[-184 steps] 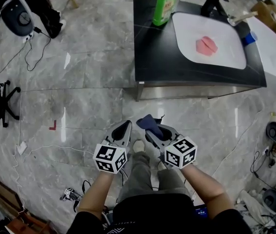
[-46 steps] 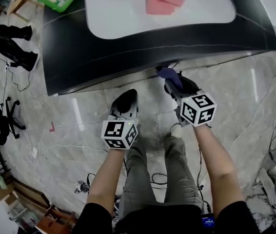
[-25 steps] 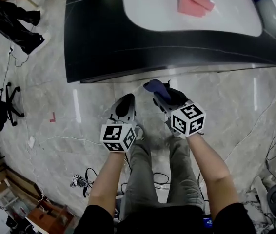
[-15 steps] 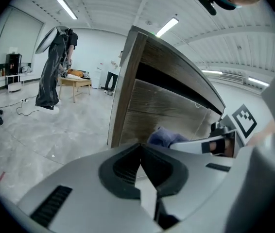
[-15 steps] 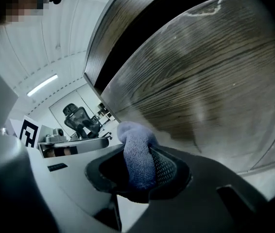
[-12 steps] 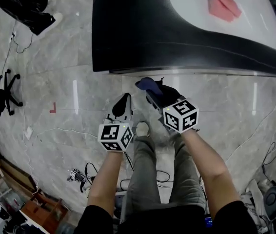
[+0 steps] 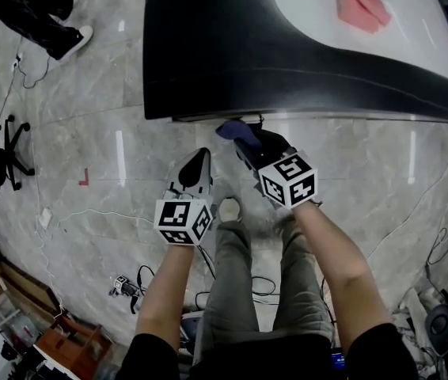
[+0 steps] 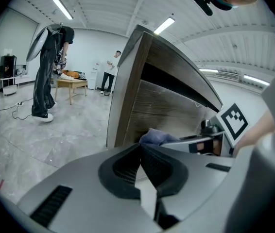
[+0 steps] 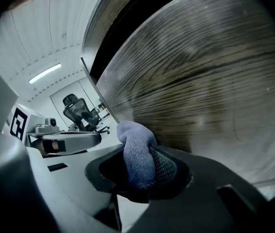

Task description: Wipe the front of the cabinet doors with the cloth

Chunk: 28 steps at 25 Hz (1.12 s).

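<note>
One dark-topped cabinet [image 7: 208, 62], its front edge overhanging a wood-grain door [image 9: 200, 81]. One blue cloth [image 9: 137, 152] is clamped in the right gripper [image 7: 249, 142]. It sits just under that front edge, toward the cabinet's left corner and close against the door face; contact cannot be told. The left gripper [image 8: 140, 148], jaws pressed together and empty, hangs beside it. Bare marble floor [image 7: 89, 149] lies open leftward.
</note>
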### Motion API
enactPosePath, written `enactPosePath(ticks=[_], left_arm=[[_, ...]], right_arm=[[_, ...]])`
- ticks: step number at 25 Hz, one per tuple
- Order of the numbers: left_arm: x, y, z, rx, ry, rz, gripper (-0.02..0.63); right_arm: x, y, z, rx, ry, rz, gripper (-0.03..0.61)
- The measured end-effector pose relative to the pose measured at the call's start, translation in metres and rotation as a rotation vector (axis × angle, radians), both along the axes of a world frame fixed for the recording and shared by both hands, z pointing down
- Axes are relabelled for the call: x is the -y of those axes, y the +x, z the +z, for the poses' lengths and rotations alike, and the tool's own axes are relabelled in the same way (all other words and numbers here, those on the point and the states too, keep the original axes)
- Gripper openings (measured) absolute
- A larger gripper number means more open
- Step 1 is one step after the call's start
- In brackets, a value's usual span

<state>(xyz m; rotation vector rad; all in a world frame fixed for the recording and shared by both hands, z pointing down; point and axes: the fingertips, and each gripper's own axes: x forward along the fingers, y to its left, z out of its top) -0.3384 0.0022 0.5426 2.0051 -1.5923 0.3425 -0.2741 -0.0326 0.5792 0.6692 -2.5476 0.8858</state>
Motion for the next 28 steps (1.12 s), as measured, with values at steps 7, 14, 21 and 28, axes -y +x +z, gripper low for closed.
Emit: enactPosePath(ticks=[7, 14, 21, 28], left_arm=[[0.015, 0.05, 0.002, -0.01, 0.001, 0.054, -0.006], [0.03, 0.112, 0.004, -0.017, -0.001, 0.136, -0.006], [0.042, 0.161, 0.007, -0.018, -0.006, 0.193, -0.006], [0.047, 0.196, 0.009, -0.023, -0.005, 0.209, -0.006]], right_arm=[[0.02, 0.067, 0.003, -0.011, 0.001, 0.087, 0.12], [0.035, 0.14, 0.005, -0.016, 0.004, 0.185, 0.12], [0.049, 0.207, 0.009, -0.038, 0.008, 0.266, 0.12], [0.055, 0.244, 0.01, -0.034, 0.004, 0.302, 0.12]])
